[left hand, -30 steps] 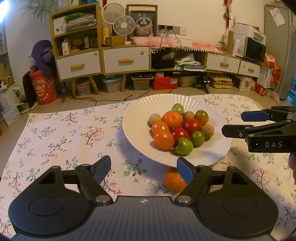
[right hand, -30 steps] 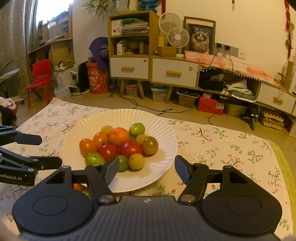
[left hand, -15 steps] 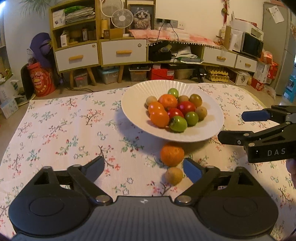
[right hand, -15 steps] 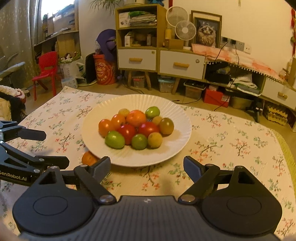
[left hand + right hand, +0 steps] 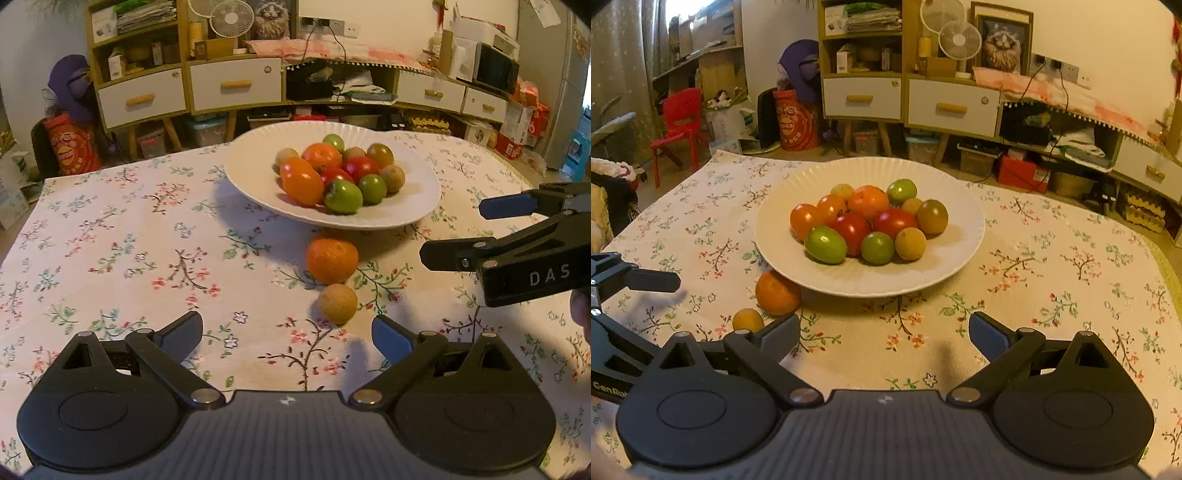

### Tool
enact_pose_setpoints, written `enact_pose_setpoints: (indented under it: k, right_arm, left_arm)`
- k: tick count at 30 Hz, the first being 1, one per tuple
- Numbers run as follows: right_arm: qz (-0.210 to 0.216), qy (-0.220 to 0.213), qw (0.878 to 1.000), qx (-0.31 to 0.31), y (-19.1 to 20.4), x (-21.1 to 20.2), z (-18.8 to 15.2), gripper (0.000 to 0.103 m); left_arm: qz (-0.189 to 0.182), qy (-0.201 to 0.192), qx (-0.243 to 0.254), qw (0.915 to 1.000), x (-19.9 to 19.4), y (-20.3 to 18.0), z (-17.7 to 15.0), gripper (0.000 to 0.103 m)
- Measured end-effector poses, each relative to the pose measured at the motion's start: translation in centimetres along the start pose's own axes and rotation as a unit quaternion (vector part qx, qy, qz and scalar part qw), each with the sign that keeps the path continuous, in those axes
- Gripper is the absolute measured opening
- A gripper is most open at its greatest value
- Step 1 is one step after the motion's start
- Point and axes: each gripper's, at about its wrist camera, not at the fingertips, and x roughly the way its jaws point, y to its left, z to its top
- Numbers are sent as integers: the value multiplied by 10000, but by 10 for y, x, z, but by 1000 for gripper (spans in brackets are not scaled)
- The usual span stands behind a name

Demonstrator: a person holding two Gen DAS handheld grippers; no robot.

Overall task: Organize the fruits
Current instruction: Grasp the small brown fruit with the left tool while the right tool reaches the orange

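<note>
A white ribbed plate [image 5: 406, 218] [image 5: 960, 258] holds a heap of several orange, red, green and tan fruits [image 5: 332, 177] [image 5: 864, 221]. On the floral cloth just in front of it lie a loose orange [image 5: 331, 260] [image 5: 777, 293] and a small tan fruit [image 5: 338, 303] [image 5: 748, 319]. My left gripper [image 5: 288, 328] is opening, nothing between its jaws; the tan fruit lies just ahead of its right finger. My right gripper [image 5: 884, 328] [image 5: 456, 230] is also opening and empty, facing the plate's near rim. The left gripper's upper finger [image 5: 653, 280] shows at the left edge.
The floral tablecloth [image 5: 129, 240] covers the table, whose far edge lies behind the plate. Beyond stand a yellow cabinet with white drawers [image 5: 232, 85], a red chair [image 5: 679, 122] and floor clutter. Part of a hand [image 5: 581, 310] shows at the right edge.
Both grippers have drawn back from the plate and sunk a little, and their jaws have spread wider. The loose orange and the small tan fruit have come into full view.
</note>
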Motion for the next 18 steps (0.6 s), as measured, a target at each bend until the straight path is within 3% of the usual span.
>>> enact_pose_setpoints:
  k: [10, 12, 18]
  right_arm:
    - [32, 142, 9998, -144, 5, 5, -4, 99]
    - [47, 138, 9998, -165, 6, 4, -4, 99]
    - [23, 110, 9998, -191, 5, 4, -3, 100]
  left_arm:
    - [-67, -101, -95, 9999, 10, -9, -6, 98]
    - [-105, -151, -82, 9998, 10, -12, -5, 94]
    - [-297, -269, -34, 9992, 9, -18, -2, 69]
